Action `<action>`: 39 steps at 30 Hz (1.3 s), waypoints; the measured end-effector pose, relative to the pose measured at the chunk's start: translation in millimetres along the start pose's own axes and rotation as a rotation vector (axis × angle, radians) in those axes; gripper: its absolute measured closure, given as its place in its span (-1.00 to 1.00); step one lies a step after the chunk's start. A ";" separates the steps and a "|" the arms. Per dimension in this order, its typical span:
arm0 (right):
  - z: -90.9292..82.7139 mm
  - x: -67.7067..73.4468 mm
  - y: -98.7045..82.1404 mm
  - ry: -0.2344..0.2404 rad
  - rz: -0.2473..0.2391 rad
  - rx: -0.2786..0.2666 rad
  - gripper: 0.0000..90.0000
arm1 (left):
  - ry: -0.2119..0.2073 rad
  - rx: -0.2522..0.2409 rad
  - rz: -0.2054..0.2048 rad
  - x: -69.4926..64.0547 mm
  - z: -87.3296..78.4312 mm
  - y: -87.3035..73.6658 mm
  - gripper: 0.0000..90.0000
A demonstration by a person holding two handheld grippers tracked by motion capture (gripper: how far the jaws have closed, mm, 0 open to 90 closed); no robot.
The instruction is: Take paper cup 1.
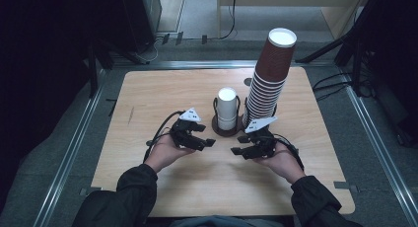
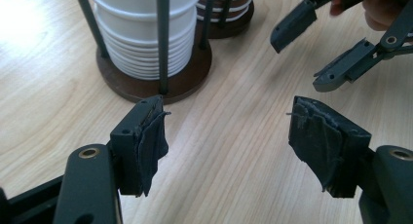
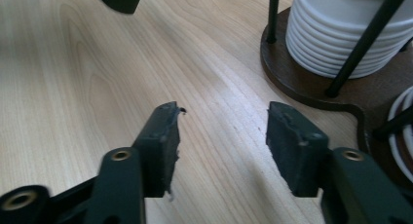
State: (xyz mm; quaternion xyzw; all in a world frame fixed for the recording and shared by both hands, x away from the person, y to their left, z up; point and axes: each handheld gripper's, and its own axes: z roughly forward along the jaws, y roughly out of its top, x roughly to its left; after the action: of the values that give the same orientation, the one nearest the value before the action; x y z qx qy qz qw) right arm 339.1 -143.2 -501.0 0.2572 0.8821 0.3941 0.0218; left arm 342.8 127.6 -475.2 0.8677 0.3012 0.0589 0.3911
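A short stack of white paper cups (image 1: pixel 227 108) stands in a dark wire holder (image 1: pixel 219 131) at the middle of the wooden table (image 1: pixel 148 113). A tall, leaning stack of brown cups (image 1: pixel 268 79) rises from the holder's right half. My left gripper (image 1: pixel 207 140) hovers just left of the holder's front, open, with bare wood between its worn pads (image 2: pixel 146 141). My right gripper (image 1: pixel 238 144) faces it from the right, also open and empty (image 3: pixel 221 136). In the left gripper view the white cups (image 2: pixel 141 34) stand close ahead and the right gripper (image 2: pixel 302 61) shows at upper right.
The table has a metal rail frame (image 1: pixel 74 148) along its sides. Cables (image 1: pixel 335 86) lie off the right edge, and furniture legs stand beyond the far edge. Bare wood stretches left of and in front of the holder.
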 end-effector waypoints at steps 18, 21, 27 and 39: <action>8.2 5.9 5.7 -0.112 0.051 -0.071 0.85 | -0.013 0.004 -0.009 20.6 -13.7 35.6 -0.42; 8.7 8.9 6.8 -0.160 0.052 -0.092 0.94 | -0.014 0.013 0.005 24.2 -16.0 44.8 -0.42; 13.6 9.0 9.3 -0.197 0.080 -0.116 0.98 | -0.019 0.012 0.040 30.0 -18.4 65.6 -0.47; 30.3 7.3 18.0 -0.274 0.100 -0.167 0.99 | -0.025 0.022 0.091 40.1 -13.1 104.3 -0.50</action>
State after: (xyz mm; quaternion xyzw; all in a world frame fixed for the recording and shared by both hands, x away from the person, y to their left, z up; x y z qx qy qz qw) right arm 348.0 -109.0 -508.0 0.3496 0.8210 0.4280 0.1433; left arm 420.6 105.4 -397.0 0.8854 0.2572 0.0622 0.3821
